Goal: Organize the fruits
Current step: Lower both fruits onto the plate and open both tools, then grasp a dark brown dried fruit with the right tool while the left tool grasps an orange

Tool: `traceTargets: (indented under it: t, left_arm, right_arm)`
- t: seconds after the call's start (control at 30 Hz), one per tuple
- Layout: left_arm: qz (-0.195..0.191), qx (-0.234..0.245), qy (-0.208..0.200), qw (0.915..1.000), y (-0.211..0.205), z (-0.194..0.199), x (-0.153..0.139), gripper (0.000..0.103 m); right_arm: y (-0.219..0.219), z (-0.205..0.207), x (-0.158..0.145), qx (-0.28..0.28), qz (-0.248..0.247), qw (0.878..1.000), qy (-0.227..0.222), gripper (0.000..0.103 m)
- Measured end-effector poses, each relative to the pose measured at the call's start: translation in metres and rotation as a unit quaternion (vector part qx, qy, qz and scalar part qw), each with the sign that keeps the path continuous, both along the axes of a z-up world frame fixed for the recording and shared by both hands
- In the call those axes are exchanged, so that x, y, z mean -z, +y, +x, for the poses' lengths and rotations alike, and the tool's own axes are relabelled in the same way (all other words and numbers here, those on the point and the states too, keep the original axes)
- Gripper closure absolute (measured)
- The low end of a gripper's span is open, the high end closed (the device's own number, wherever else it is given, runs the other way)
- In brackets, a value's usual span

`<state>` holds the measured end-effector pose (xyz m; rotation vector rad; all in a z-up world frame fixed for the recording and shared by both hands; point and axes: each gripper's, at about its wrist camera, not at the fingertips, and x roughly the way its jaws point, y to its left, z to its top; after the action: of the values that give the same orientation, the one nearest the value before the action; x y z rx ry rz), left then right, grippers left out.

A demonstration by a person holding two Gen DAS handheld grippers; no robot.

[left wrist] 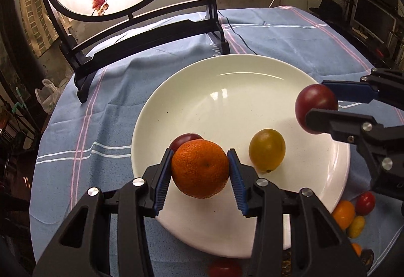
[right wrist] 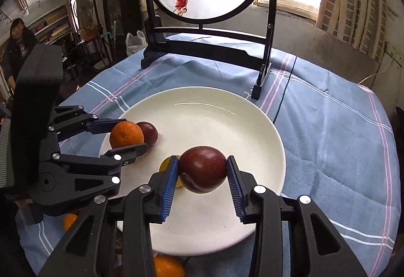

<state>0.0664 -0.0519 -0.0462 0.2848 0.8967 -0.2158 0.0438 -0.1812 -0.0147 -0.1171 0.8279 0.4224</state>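
Between my left gripper (left wrist: 200, 170) pads, lower centre, sits a firm, dimpled orange (left wrist: 200, 168) over the plate (left wrist: 227, 90). My right gripper (right wrist: 202, 177) clamps a smooth, slippery plum (right wrist: 203, 169) at its widest.

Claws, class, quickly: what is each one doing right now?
Left claw: closed on the orange, over the plate.
Right claw: closed on a dark red fruit.
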Motion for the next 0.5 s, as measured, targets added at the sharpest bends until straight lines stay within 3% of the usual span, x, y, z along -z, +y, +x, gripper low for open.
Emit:
traceTargets:
  t: [0.13, 0.23, 0.33, 0.4, 0.5]
  left_arm:
    - [0.002, 0.0, 0.004, 1.0, -0.001, 0.0, 0.003, 0.058]
    - [0.004, -0.002, -0.009, 0.9999, 0.0, -0.003, -0.002, 0.046]
    - [0.0, -0.003, -0.012, 0.9999, 0.001, -0.005, -0.007, 0.045]
    - [0.001, -0.003, -0.016, 0.9999, 0.002, -0.008, -0.009, 0.044]
    - [-0.001, -0.004, -0.016, 0.9999, 0.003, -0.011, -0.01, 0.043]
  right_arm:
    - [0.005, 0.007, 0.006, -0.001, -0.003, 1.0, 0.01, 0.063]
    - [0.007, 0.008, 0.007, 0.003, 0.003, 1.0, 0.019, 0.061]
    - [0.005, 0.003, 0.001, 0.004, 0.006, 1.0, 0.004, 0.059]
    - [0.002, -0.002, -0.007, 0.005, 0.014, 1.0, -0.006, 0.049]
    - [-0.002, -0.008, -0.016, 0.008, 0.015, 1.0, -0.017, 0.049]
